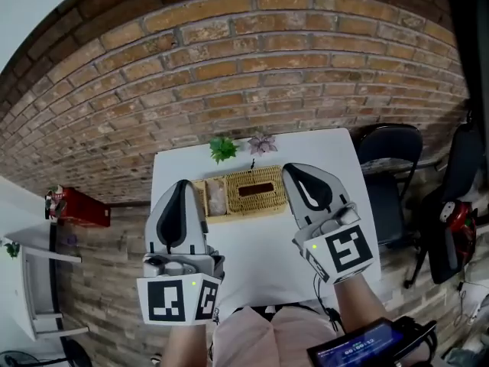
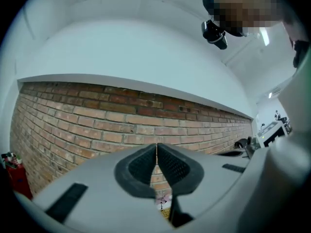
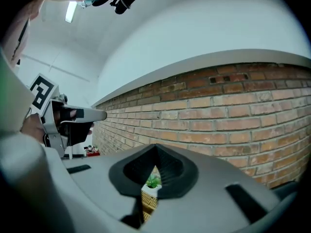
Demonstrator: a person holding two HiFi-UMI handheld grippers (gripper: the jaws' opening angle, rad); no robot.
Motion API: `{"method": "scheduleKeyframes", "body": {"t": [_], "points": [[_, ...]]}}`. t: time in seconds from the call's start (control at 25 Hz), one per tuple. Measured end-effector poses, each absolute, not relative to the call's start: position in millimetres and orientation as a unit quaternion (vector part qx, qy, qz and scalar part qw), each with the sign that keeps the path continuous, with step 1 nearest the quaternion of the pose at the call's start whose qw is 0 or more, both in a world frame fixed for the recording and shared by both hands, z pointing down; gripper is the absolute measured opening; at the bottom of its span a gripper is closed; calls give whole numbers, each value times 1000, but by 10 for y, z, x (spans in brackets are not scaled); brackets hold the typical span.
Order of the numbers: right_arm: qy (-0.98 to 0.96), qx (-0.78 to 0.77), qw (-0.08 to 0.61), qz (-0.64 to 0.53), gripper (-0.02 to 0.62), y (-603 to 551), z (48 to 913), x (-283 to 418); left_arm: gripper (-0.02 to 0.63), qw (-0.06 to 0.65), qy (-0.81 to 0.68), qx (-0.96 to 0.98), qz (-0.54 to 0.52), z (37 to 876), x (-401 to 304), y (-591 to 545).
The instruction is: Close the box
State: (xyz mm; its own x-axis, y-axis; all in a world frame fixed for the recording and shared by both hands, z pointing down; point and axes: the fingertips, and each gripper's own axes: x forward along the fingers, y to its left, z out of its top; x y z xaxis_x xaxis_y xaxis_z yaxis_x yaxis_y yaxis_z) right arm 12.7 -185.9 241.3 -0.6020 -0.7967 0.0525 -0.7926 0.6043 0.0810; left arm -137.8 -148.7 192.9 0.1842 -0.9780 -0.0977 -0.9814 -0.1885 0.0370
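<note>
The box, a woven one, sits on the white surface toward its far edge, close to the brick wall. Its right part is covered by a top with a dark slot; its left part shows something pale inside, and whether a lid covers that part cannot be told. Just behind it, at the far edge, stand a green plant and a pink plant. The left gripper is at the box's left end and the right gripper at its right end, both pointing toward the wall; whether either touches the box cannot be told from the head view. In the left gripper view the fingers of the left gripper are pressed together with nothing between them. The fingers of the right gripper are likewise closed on nothing, with the green plant showing below their tips. A black chair stands right of the surface.
</note>
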Motion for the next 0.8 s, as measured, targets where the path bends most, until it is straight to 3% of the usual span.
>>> {"method": "scheduleKeyframes", "body": {"t": [0.8], "points": [[-886, 460, 40, -46, -3, -1742, 2251, 171, 15, 21, 630, -775, 51, 1861, -1300, -1420]]}}
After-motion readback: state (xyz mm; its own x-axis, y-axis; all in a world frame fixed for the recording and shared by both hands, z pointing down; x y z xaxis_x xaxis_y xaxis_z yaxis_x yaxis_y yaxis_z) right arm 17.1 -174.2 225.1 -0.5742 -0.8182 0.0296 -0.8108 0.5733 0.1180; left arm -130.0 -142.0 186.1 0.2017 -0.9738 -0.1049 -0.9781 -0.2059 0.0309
